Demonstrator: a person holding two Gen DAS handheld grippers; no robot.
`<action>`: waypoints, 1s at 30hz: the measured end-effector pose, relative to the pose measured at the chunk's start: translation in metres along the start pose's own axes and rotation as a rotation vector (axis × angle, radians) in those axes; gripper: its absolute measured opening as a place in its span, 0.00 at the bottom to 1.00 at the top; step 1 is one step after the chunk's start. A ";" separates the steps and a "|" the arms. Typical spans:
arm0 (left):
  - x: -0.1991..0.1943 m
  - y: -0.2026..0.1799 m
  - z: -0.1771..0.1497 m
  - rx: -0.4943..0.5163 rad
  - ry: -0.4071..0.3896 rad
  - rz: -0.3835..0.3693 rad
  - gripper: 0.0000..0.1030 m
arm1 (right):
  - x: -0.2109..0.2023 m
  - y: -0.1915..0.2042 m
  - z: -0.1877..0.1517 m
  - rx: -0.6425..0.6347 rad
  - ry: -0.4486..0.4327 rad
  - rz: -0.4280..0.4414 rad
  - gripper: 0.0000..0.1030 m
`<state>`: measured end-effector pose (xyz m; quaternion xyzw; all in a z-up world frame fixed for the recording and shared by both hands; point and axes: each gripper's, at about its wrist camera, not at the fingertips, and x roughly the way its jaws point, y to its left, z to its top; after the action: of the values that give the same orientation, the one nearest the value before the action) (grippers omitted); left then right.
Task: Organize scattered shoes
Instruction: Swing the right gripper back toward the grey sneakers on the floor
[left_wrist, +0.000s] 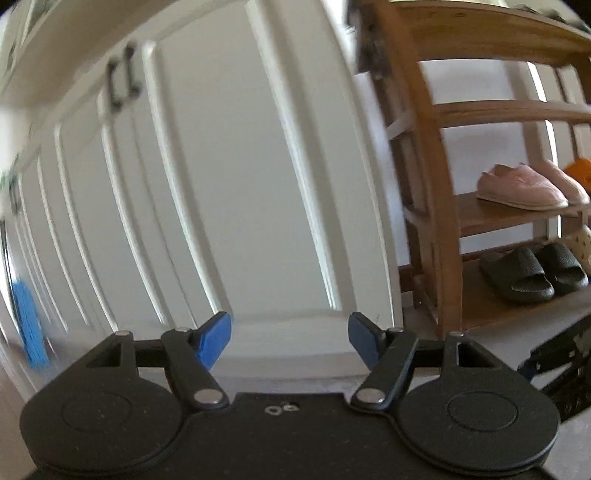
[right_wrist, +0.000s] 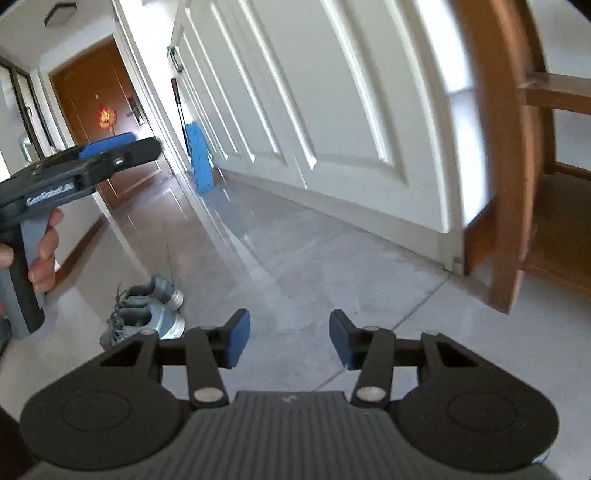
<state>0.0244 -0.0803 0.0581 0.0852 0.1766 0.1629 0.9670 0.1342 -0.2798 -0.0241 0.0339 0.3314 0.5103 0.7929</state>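
Wood rack (left_wrist: 443, 206), glossy floor (right_wrist: 295, 258), matt slides (left_wrist: 517, 277).

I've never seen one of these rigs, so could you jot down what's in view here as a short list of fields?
Place: hallway with white panelled doors
Left tongs: open, empty
Right tongs: open, empty
On floor: pair of grey sneakers
Shoe rack: wooden
Middle shelf: pink slippers
Lowest level: black slides
Hand: grips the left tool's handle
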 end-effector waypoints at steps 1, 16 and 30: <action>0.006 0.004 -0.009 -0.030 0.044 -0.001 0.68 | 0.001 0.002 0.001 -0.003 0.004 -0.012 0.37; -0.012 0.096 -0.044 -0.231 0.590 -0.012 0.68 | 0.026 0.104 0.015 0.242 0.391 -0.159 0.23; -0.050 0.239 0.068 -0.075 0.683 -0.173 0.68 | 0.035 0.279 0.173 0.402 0.450 -0.400 0.47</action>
<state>-0.0625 0.1180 0.1894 -0.0250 0.4905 0.1059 0.8647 0.0204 -0.0686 0.2024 0.0105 0.5916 0.2643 0.7616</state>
